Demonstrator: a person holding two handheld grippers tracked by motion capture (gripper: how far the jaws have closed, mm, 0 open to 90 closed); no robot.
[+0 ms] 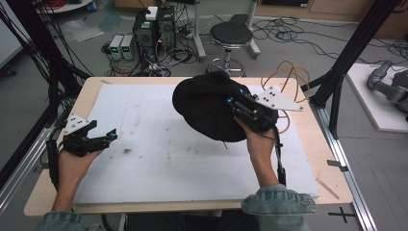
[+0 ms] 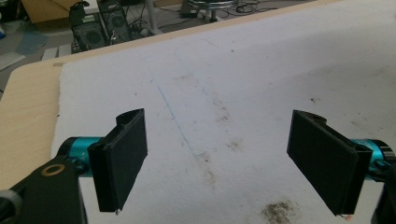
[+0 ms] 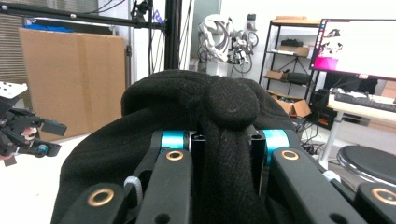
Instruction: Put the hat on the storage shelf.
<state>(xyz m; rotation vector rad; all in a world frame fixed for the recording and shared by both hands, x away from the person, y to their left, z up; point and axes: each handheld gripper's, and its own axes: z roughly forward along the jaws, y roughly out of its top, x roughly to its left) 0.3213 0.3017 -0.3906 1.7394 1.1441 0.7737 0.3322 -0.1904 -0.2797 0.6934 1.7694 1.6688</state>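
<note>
Left gripper (image 1: 98,138) is held low at the left side, pointed across toward the right, jaws spread wide with nothing between the pads (image 2: 122,158). Left forearm is extended from the bottom edge. Right gripper (image 1: 234,107) is raised, jaws clamped tight on black knit fabric (image 3: 219,116). Right hand (image 1: 255,139) is wrapped around the body, denim sleeve visible at the wrist.

A white, stained mat (image 1: 159,144) covers most of the wooden tabletop (image 1: 312,144). Beyond the far edge a round black stool (image 1: 230,36) stands on the grey floor, with two black computer towers (image 1: 154,29) and loose cables to its left. Orange cable loops (image 1: 288,72) rise at the far right corner. Elsewhere, a cardboard sheet (image 3: 70,84) leans upright and a lit monitor (image 3: 357,46) stands before shelves.
</note>
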